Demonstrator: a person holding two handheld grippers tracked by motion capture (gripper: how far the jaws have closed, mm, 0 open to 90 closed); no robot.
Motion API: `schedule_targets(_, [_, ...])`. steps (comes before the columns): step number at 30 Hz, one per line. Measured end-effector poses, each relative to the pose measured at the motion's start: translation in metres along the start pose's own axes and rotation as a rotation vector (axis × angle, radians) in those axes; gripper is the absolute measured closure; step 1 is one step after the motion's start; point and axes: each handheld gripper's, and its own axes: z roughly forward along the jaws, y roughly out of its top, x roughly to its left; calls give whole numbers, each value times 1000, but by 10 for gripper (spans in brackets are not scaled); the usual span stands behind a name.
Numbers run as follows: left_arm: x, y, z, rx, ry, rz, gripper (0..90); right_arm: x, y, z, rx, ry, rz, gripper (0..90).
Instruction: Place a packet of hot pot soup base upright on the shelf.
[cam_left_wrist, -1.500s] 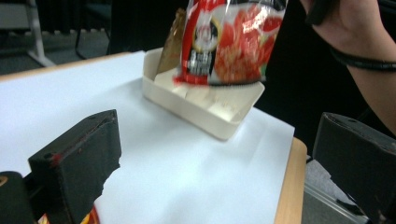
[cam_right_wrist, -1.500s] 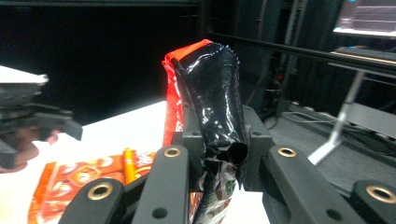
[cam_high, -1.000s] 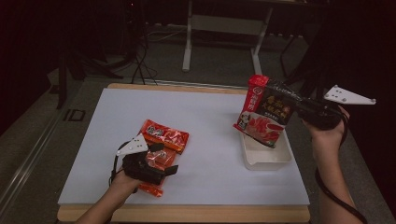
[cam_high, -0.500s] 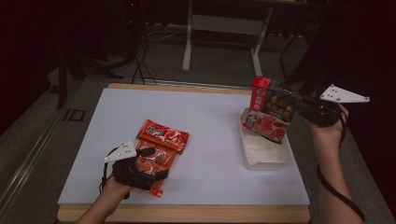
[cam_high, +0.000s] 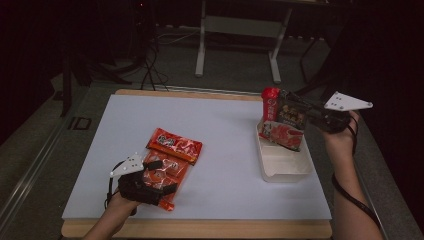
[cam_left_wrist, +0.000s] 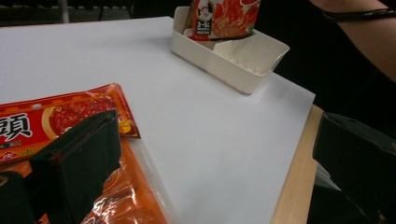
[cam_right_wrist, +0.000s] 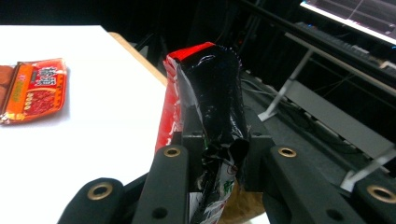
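A red and black snack packet (cam_high: 281, 122) stands upright with its lower end in the far end of a white tray (cam_high: 285, 170). My right gripper (cam_high: 295, 112) is shut on its upper part; in the right gripper view the packet (cam_right_wrist: 210, 93) rises between the jaws of the right gripper (cam_right_wrist: 217, 147). Near the front left, my left gripper (cam_high: 161, 176) stands open over an orange packet (cam_high: 177, 168). In the left gripper view one jaw rests above that orange packet (cam_left_wrist: 126, 200) and the other is far off to the right. A red packet (cam_high: 175, 145) lies just beyond.
The white mat (cam_high: 220, 130) covers a wooden table whose front edge (cam_high: 200, 229) lies close to my left hand. The tray's near half is bare. Dark floor, cables and a desk frame (cam_high: 240, 30) lie beyond the table.
My right gripper has lowered the red and black packet until its bottom end sits in the tray. My left gripper has shifted slightly left and toward the front edge.
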Motion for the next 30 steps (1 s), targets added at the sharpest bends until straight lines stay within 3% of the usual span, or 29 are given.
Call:
schedule_targets(10, [5,-6,0,-4,14,-14,17,-2,-6,14,-1,52,-5,761])
schedule_targets(16, [6,-7,-2,-14,15,-23,17,-5,-14,17,-45,95,28,754])
schedule_targets(23, [8,-8,-3,-24,15,-25,17,-1,-23,22,-47,124,35,749])
schedule_targets(30, [10,-10,-3,-25,19,-32,17,-3,-38,18,-104,108,120,742])
